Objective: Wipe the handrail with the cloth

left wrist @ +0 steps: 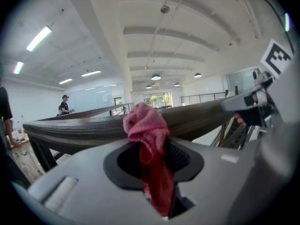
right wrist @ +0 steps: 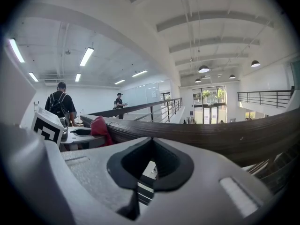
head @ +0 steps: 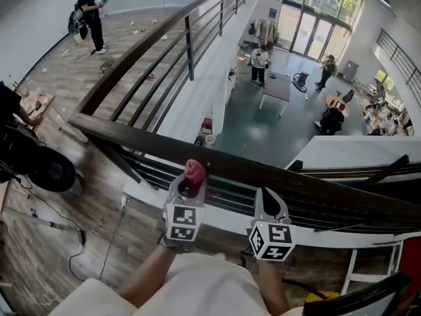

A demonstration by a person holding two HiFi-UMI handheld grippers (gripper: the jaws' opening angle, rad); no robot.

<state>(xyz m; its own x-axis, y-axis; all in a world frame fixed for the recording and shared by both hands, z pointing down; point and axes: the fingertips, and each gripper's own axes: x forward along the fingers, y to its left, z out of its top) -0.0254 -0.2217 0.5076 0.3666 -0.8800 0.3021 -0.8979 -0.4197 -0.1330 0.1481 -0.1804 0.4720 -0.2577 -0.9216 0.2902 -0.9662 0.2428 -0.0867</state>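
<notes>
Pink cloth [left wrist: 144, 125]: pinched in the left tool [head: 189, 186], with its bunched end up against the near edge of the dark wooden handrail [head: 276, 174].
Right tool [head: 268, 199]: pressed together on nothing, just beside the rail (idle, by the look of it).
Wiping well: probably press the bunch flat on the rail top and slide it lengthwise, with a firm pinch.
Head view only: the rail's corner, its long run, and the lower floor [head: 263, 133] beyond.
Left gripper view only: red cloth tail hanging between the jaws.

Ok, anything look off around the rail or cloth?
Nothing stands out: the pink cloth is clamped in the left tongs at the handrail, and the right tongs are shut and empty beside it.
</notes>
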